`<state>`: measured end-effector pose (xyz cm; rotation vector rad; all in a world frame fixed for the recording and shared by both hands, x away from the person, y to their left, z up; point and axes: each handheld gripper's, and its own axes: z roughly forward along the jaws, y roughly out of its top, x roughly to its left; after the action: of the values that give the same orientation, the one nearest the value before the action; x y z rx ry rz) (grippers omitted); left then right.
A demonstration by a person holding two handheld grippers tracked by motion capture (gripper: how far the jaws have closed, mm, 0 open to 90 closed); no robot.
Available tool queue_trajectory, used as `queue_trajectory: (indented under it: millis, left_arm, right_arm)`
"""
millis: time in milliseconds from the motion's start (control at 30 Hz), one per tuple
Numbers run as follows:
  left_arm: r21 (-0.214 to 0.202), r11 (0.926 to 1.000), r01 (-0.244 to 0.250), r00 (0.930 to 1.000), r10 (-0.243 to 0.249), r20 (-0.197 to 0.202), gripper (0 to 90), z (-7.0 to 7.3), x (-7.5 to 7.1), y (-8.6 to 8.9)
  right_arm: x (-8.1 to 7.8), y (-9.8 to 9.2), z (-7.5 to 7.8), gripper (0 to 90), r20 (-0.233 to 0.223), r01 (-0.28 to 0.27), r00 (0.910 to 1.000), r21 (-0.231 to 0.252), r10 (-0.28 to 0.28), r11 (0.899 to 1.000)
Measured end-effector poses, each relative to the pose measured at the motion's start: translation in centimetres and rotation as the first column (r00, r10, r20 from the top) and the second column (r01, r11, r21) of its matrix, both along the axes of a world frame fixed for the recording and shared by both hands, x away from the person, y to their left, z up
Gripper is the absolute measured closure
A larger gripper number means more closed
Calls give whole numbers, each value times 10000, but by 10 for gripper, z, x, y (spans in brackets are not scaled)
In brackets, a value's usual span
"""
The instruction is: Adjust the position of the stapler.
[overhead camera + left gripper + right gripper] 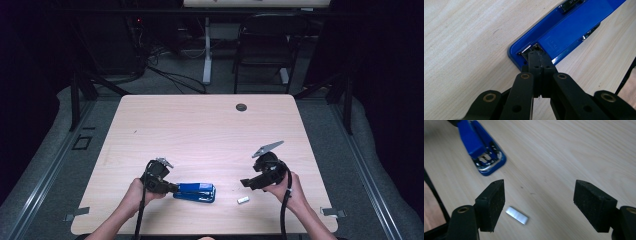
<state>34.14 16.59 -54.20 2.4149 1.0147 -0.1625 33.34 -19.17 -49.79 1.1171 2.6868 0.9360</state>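
My left gripper [172, 188] has its jaws pinched right together, tips pressed against the rear end of the blue stapler [196, 192], where I can see a bit of bright metal at the hinge in the left gripper view; nothing sits between the jaws, they're just pinning that end down. The stapler lies flat on the wooden table [200, 125], near my edge, its nose pointing toward my right side. Over there, my right gripper [245, 183] hangs with its jaws spread wide and nothing in them. On the table just below and in front of them lies the strip of staples [517, 215], a small silver bar, loose, a little apart from the stapler's nose and touching nothing. So I reckon I'm at the loading stage: steadying the stapler with one hand and going for the refill with the other. The next move calls for lowering the right jaws so the pads straddle the strip across its narrow width, then closing gently; it's thin and lies flat on the wood, so the pads must come almost to the surface or they'll skate over it. The left keeps the stapler from sliding meanwhile.
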Motion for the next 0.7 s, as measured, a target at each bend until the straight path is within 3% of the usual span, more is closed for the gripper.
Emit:
queue_trajectory:
  millis: [167,200,233,300,333,400,433,467,700]
  left_arm:
    - [13,10000,-81,10000,81,26,900,0,-1,-1]
    - [5,9999,-102,9999,102,34,900,0,-1,-1]
    - [13,10000,-63,10000,63,32,900,0,-1,-1]
    - [25,10000,-74,10000,74,38,900,0,-1,-1]
    - [4,9999,-113,9999,113,56,900,0,-1,-1]
    - [-16,9999,-119,9999,119,37,900,0,-1,-1]
    - [-19,9999,-124,9999,124,41,900,0,-1,-1]
    - [-48,9999,-132,9999,133,25,900,0,-1,-2]
    - [-89,10000,-14,10000,14,33,900,-1,-1,-8]
  right_arm:
    - [-6,30,-6,348,-197,-1123,9935,-50,1122,9937]
    - [-3,31,8,361,-1351,-1981,9756,-2038,1729,9588]
    - [-5,40,-10,374,-381,-1470,9885,-258,1460,9888]
    - [-5,49,-16,386,-508,-1678,9847,-218,1665,9856]
    - [-3,50,-8,395,-1364,-2319,9669,-1185,2155,9655]
    - [-4,58,-15,411,-1197,-2463,9636,-510,2389,9679]
    - [-6,64,-21,424,-604,-2247,9732,-465,2218,9733]
    - [-6,71,-25,443,-686,-2506,9668,-697,2460,9656]
    - [-5,87,-34,522,-802,-2984,9531,-865,2919,9505]
